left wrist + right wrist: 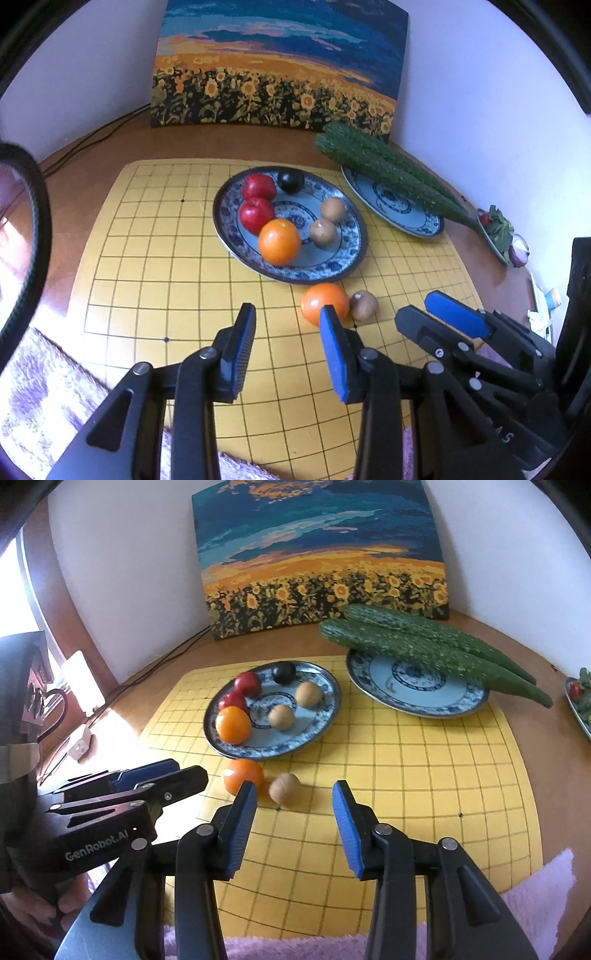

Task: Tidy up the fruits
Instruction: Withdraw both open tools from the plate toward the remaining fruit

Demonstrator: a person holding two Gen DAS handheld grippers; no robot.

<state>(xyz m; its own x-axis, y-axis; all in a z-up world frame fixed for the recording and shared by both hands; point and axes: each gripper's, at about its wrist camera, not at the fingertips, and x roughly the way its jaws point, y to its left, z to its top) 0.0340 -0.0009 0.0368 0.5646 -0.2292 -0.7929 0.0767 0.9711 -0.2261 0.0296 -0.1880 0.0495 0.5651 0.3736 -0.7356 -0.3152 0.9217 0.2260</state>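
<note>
Left wrist view: both grippers, left [288, 343] and right [428, 314], are seen parted and empty above the yellow board [147, 258]. Only the right wrist view shows a hand [33, 908] under the left gripper. A loose orange [321, 301] and kiwi [364, 304] lie near the board's front edge, beside the fruit plate [343, 269].

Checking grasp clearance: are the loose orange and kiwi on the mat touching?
Apart. The right wrist view shows a strip of yellow mat between the orange and kiwi.
</note>
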